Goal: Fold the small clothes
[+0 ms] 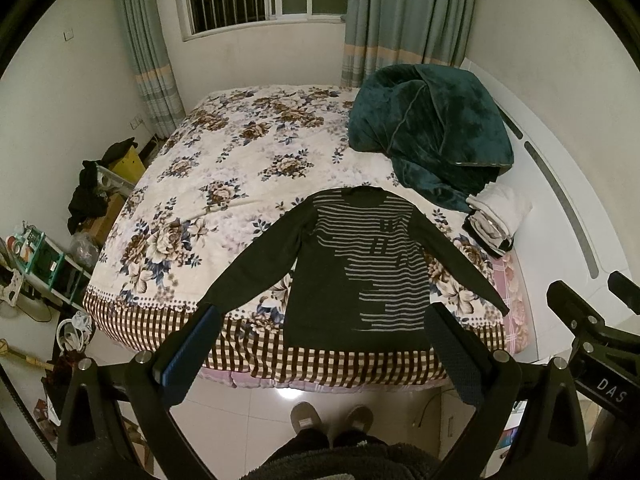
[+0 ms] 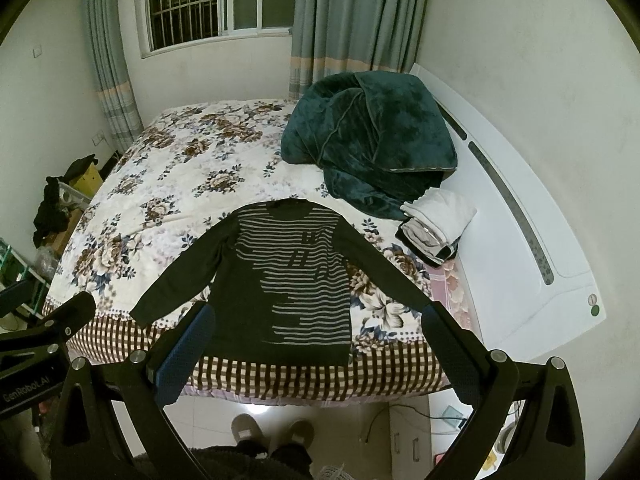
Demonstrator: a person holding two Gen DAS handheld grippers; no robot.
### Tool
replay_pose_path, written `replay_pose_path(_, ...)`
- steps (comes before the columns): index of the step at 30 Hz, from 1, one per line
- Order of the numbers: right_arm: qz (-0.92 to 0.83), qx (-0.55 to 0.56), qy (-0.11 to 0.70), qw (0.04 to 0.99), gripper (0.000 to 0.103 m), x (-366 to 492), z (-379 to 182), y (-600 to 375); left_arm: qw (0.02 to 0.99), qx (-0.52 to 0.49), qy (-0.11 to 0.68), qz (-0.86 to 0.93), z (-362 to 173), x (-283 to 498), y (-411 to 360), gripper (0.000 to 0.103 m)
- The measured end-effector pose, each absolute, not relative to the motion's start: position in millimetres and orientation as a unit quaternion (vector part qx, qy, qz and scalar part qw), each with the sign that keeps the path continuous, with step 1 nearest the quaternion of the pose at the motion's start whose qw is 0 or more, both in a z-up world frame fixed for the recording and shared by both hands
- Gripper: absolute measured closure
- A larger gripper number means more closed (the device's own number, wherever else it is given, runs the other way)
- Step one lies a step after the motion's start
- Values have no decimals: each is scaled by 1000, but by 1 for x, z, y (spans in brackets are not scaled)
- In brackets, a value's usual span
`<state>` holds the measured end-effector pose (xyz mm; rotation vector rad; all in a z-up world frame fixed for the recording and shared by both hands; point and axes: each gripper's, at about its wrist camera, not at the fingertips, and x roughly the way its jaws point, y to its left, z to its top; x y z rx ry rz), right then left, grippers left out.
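Floral bedspread (image 1: 224,184) fills the room, and the dark striped sweater (image 1: 360,272) lies flat at its near edge, sleeves splayed, unfolded. Left tongs (image 1: 320,352) and right tongs (image 2: 316,354) hover spread wide, empty. Folding not yet begun.

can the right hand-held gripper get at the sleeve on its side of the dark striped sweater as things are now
Probably yes. The right hand-held gripper is open and holds nothing, and the dark striped long-sleeved sweater lies flat on the floral bedspread with that sleeve uncovered.
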<state>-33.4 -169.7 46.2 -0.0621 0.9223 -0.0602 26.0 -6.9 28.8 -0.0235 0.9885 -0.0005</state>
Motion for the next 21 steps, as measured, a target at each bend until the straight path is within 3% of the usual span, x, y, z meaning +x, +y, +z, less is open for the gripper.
replay_pose_path(21, -35, -24, 447, 893, 0, -17, 47, -157, 879, -14, 476, -7, 21, 42, -2, 0)
